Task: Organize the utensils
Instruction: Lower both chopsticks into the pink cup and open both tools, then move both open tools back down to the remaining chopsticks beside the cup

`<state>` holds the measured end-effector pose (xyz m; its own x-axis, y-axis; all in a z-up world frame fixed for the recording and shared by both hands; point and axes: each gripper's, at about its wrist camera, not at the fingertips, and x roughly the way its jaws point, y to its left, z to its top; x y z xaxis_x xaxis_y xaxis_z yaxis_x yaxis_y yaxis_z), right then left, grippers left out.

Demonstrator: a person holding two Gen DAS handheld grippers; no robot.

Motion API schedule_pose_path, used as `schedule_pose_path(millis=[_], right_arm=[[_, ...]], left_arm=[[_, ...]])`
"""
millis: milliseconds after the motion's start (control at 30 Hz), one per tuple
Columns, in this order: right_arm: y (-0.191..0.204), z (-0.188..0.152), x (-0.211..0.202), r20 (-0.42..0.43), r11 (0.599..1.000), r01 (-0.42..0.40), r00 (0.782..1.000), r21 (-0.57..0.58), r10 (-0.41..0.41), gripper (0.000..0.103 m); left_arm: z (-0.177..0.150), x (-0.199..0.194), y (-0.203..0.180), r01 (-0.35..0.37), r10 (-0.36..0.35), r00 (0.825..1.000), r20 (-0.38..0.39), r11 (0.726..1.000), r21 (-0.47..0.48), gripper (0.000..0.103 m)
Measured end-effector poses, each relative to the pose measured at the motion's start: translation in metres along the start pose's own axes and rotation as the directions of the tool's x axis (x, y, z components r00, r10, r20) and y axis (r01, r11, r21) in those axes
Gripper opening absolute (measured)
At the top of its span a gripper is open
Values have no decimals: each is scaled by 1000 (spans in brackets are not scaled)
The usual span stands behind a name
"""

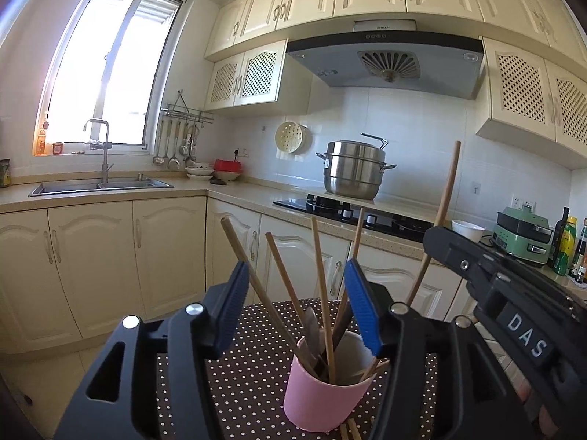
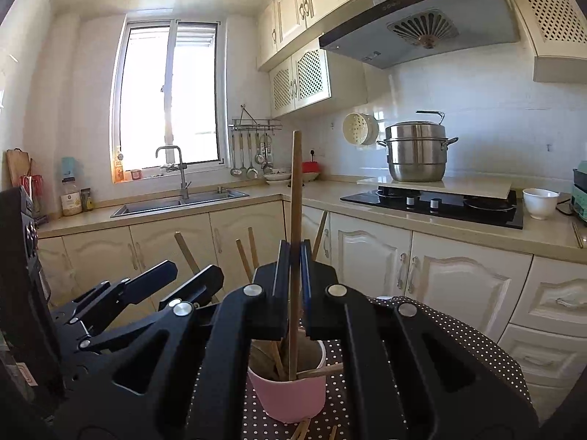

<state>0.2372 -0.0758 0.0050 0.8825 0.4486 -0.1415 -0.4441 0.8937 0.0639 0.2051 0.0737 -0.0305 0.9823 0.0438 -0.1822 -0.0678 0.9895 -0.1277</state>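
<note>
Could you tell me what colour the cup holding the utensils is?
The cup is pink, clearest in the left wrist view.

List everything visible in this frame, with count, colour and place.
cup: one, pink, on the dotted cloth
dotted cloth: one, brown with white dots, under the cup
wooden utensils: several, tan, standing in the cup
long wooden stick: one, tan, lower end in the cup
steamer pot: one, steel, by the hob
hob: one, black, on the counter
sink: one, steel, under the window
white bowl: one, right of the hob
left claw: open, around the cup
right claw: shut on the stick
</note>
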Motion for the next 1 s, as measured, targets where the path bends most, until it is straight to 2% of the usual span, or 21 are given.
schedule_pose_path(millis=[200,633,700,733,767,933,1000], right_arm=[[-2,1,0,6,1000,8,1000,9,-8,7],[-5,-5,11,-58,999,4,998,31,-3,7],[-3,-5,11,-66,1000,3,998,26,-1,14],[-2,-5,9,-63,1000,2,998,27,0,26],[-1,-4,7,-55,1000,7,998,28,-6,31],[1,3,-3,-33,1000,5,999,31,-4,32],[2,6,-8,-28,1000,3,1000,30,-2,37]], left_arm=[[4,-7,6,-14,14,1000,-17,1000,-8,56],[5,-6,13,-21,19,998,-63,999,-31,57],[6,-6,11,-23,21,997,-71,999,-31,57],[6,-6,11,-24,22,997,-73,999,-30,57],[6,-8,10,-29,27,997,-72,999,-31,57],[11,-19,10,-26,24,998,-62,999,-32,57],[14,-26,9,-24,23,998,-51,999,-29,58]])
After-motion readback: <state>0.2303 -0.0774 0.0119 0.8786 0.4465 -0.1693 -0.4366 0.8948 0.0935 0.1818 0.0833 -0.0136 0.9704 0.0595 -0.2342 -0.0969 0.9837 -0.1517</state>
